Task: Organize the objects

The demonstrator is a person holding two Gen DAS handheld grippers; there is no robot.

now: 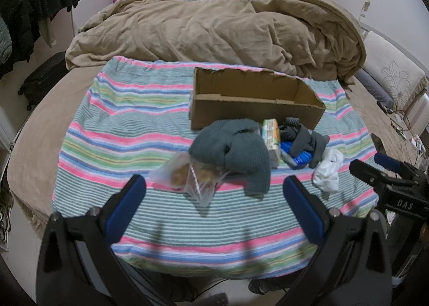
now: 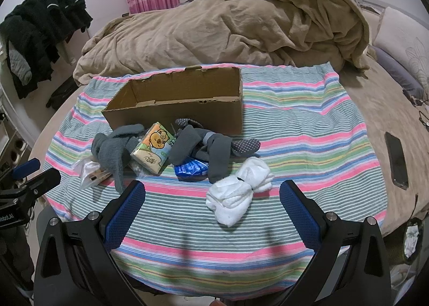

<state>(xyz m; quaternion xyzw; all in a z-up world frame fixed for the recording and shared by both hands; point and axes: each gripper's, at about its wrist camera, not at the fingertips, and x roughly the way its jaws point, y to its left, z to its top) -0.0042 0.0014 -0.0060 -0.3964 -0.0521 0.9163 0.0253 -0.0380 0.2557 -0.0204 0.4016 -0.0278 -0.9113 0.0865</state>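
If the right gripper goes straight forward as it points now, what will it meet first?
Most likely the white socks: the right gripper is open and the bundle lies just ahead between its fingers, slightly right of centre. Behind it come the grey socks and the box. Depth is hard to judge.

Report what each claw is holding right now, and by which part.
Nothing. The left claw and right claw are both open and empty above the striped cloth.

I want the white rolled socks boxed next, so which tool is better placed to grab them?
Right. The white rolled socks lie just ahead of the open right tool, while the left tool faces the clear plastic bag. The brown cardboard box sits behind.
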